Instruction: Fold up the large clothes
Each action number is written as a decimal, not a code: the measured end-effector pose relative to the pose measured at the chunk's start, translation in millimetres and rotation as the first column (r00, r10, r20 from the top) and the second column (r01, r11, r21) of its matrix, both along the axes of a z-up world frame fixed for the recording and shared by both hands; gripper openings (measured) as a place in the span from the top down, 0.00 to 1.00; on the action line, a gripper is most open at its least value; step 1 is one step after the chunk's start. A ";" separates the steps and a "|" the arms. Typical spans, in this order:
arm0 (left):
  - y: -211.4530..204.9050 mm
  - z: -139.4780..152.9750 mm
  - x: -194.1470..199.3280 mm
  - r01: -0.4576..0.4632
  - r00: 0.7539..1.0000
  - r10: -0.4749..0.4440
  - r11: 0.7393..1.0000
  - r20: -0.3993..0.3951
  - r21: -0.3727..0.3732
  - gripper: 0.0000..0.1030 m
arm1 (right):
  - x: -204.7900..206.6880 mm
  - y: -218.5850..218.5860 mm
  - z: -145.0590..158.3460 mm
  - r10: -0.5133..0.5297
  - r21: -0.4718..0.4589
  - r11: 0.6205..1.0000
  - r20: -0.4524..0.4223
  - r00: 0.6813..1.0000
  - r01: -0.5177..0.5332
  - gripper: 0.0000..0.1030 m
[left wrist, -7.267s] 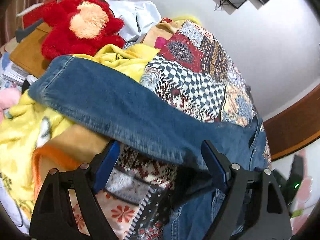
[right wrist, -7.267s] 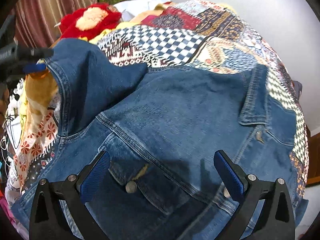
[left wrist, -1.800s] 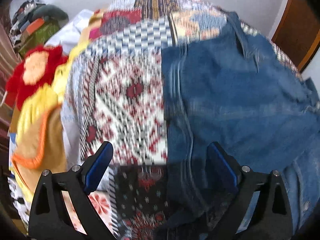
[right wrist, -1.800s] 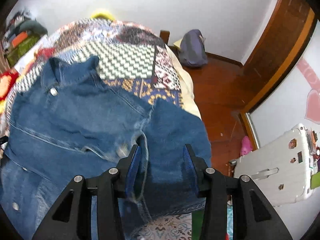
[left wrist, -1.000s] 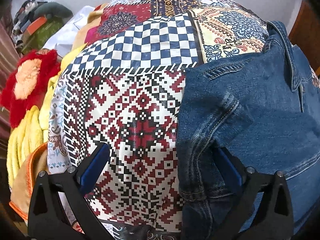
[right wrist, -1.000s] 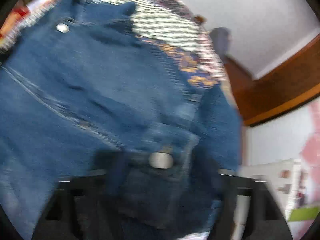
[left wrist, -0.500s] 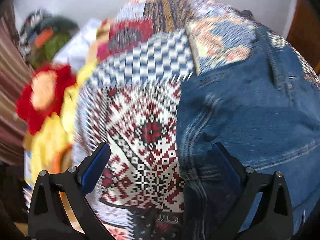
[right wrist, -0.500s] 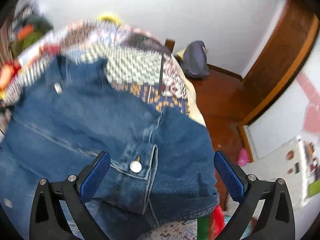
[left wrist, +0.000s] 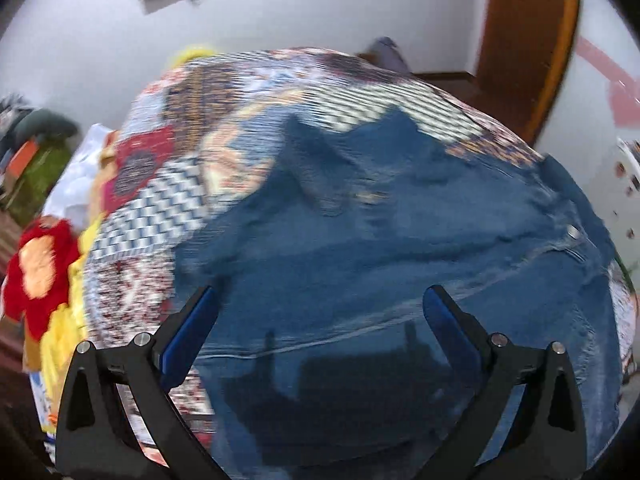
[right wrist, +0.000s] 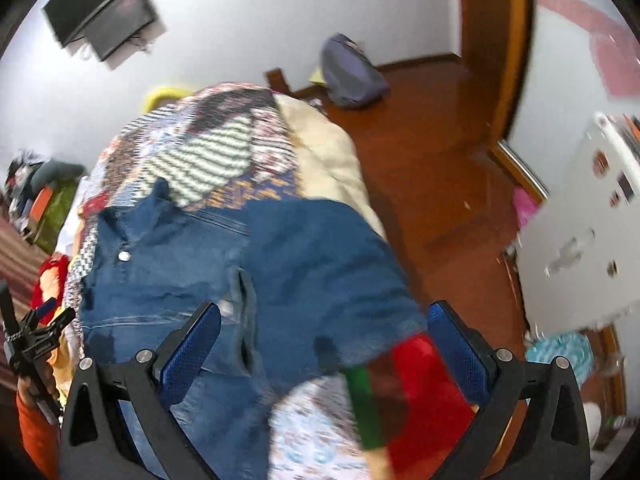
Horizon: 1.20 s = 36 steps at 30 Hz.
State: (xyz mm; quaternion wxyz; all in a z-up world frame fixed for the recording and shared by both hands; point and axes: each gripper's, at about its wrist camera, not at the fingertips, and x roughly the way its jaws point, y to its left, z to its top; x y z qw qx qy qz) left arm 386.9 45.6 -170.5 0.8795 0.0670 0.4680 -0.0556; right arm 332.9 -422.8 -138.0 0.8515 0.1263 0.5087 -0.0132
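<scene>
Between the spread fingers of the left gripper [left wrist: 318,334] lies the near hem of the denim jacket [left wrist: 400,248]; nothing is pinched, and the blue pads hang above the cloth, though whether they touch it I cannot tell through the blur; the right gripper [right wrist: 322,342] is likewise wide apart and empty, poised over the jacket's right side, where a sleeve or side panel [right wrist: 320,264] lies doubled over the body near the bed's edge. Beside that gripper a red and green cloth [right wrist: 404,392] crosses the near corner.

The jacket lies flat on the patchwork bedspread [left wrist: 168,184], its long axis running away from both grippers, hem near and collar [left wrist: 344,140] far; the left gripper sits nearer the jacket's middle and left flank, the right nearer the folded side, so a lengthwise fold would, in my judgement, call for both to take the near hem and carry it toward the collar.

Denim is heavy, stiff at its seams, with metal snap buttons [right wrist: 125,256]; it should hold a crease but resist a shallow pinch; the bedspread beneath is thin and busily printed, liable to drag up with it. Farther left sit a red plush toy [left wrist: 38,268] and yellow blankets [left wrist: 66,344]; beyond, wooden floor [right wrist: 432,152] and white wall [left wrist: 320,4].
</scene>
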 end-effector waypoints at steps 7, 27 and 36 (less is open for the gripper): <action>-60.4 -35.9 3.6 0.110 0.989 -0.110 0.994 -0.097 -0.005 0.00 | -12.6 -43.2 -59.8 -0.073 0.186 0.978 -0.129 0.989 0.096 0.00; -86.9 -69.3 8.8 0.125 0.980 -0.125 0.992 -0.156 -0.007 0.00 | 31.8 -50.1 -115.5 -0.149 0.349 0.916 -0.164 0.975 0.198 0.47; -65.4 -50.7 0.1 0.087 0.989 -0.090 0.996 -0.118 -0.030 0.00 | 24.6 -16.2 -53.9 -0.104 0.179 0.978 -0.005 0.995 0.103 0.75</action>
